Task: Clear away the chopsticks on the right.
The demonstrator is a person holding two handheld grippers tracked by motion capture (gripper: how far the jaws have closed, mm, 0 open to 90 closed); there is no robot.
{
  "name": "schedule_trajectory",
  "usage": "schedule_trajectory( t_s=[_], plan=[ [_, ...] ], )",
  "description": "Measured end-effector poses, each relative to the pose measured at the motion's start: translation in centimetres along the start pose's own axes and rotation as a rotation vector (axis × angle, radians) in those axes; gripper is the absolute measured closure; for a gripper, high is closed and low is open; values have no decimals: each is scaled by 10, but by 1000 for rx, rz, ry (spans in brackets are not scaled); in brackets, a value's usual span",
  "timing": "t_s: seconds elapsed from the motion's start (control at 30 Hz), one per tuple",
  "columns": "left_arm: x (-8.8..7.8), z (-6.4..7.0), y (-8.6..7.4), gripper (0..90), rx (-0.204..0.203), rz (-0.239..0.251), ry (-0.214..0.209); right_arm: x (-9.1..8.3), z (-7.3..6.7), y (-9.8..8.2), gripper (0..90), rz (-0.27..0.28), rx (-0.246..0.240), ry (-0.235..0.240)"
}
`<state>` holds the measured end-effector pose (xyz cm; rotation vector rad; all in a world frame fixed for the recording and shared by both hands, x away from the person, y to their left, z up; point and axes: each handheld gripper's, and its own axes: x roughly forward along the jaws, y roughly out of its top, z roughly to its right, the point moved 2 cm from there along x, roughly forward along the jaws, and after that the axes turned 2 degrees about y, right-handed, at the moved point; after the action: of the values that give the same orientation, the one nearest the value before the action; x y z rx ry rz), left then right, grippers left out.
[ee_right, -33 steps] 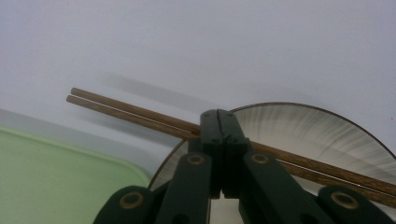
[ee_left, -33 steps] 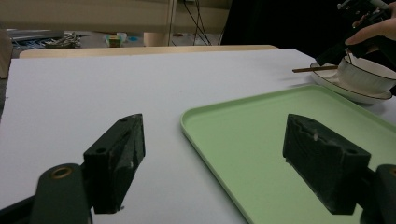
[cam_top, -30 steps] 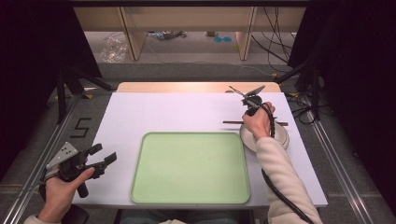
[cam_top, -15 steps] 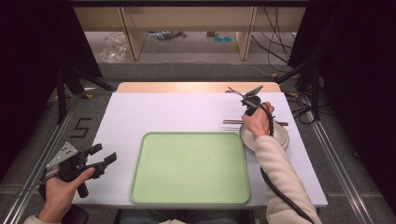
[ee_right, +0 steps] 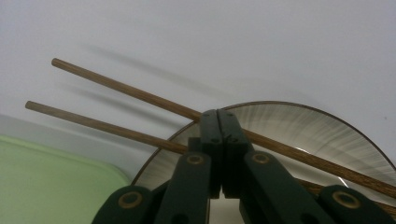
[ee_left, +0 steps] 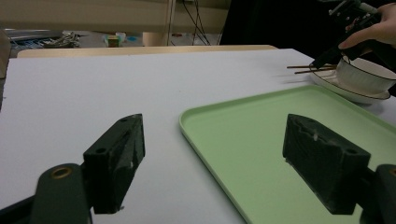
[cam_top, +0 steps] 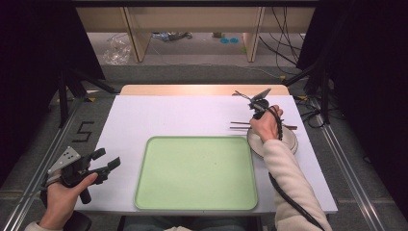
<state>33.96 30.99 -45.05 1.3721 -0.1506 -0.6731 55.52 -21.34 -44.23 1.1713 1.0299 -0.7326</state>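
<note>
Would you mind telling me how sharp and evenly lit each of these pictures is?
High view: table bright, surroundings dark, everything fairly sharp. Left gripper view: near jaws soft, tray and bowl clearer. Right gripper view: chopsticks sharp, casting blurred shadows; the plate shows streaky sheen.

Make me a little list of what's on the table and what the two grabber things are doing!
Table: white rectangular tabletop
Tray: flat pale green plastic tray, nothing on it
Dishes: white ceramic bowl on a dark-rimmed white plate, right of the tray
Sticks: two brown wooden chopsticks lying across the plate's rim
Left gripper: jaws wide open, near the tray's left edge
Right gripper: jaws pressed together above the chopsticks; whether it touches them is unclear
</note>
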Motion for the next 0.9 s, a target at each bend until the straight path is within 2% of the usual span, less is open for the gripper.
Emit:
schedule_trajectory(
  t_s=[0.07, 0.1, 0.17, 0.2, 0.27, 0.3, 0.33, 0.4, 0.43, 0.6, 0.7, 0.83, 0.87, 0.9],
  plan=[
    [0, 0, 0, 209, -3, 0, 0, -6, -4, 2, 888, 6, -53, -35],
    [0, 0, 0, 209, -3, -5, 1, -9, -5, 5, 854, 36, -126, -30],
    [0, 0, 0, 210, -3, 1, -2, -13, -10, 12, 771, 96, -337, -42],
    [0, 0, 0, 210, -3, 3, -3, -16, -14, 15, 731, 89, -429, -58],
    [0, 1, 0, 210, -2, 3, -3, -18, -20, 20, 676, 95, -648, -75],
    [0, 0, 0, 209, -2, 4, -3, -18, -23, 23, 663, 66, -771, -95],
    [0, 0, 0, 210, -2, 3, -2, -17, -26, 23, 658, 35, -831, -95],
    [0, 0, 0, 210, -3, 1, -2, -14, -32, 23, 660, 21, -892, -108],
    [0, 0, 0, 210, -4, 2, -3, -13, -33, 25, 661, 4, -948, -112],
    [0, 0, 0, 210, -3, 3, -2, -3, -41, 24, 663, -39, -1017, -92],
    [0, 0, 0, 210, -3, 2, -3, 1, -44, 23, 662, -62, -1011, -99],
    [1, 0, 0, 211, -5, 3, -4, 5, -44, 24, 668, -60, -1018, -99],
    [1, 0, 0, 211, -4, 3, -4, 6, -45, 24, 668, -67, -1006, -101],
    [0, 0, 0, 212, -4, 3, -5, 7, -44, 25, 670, -65, -1019, -100]
  ],
)
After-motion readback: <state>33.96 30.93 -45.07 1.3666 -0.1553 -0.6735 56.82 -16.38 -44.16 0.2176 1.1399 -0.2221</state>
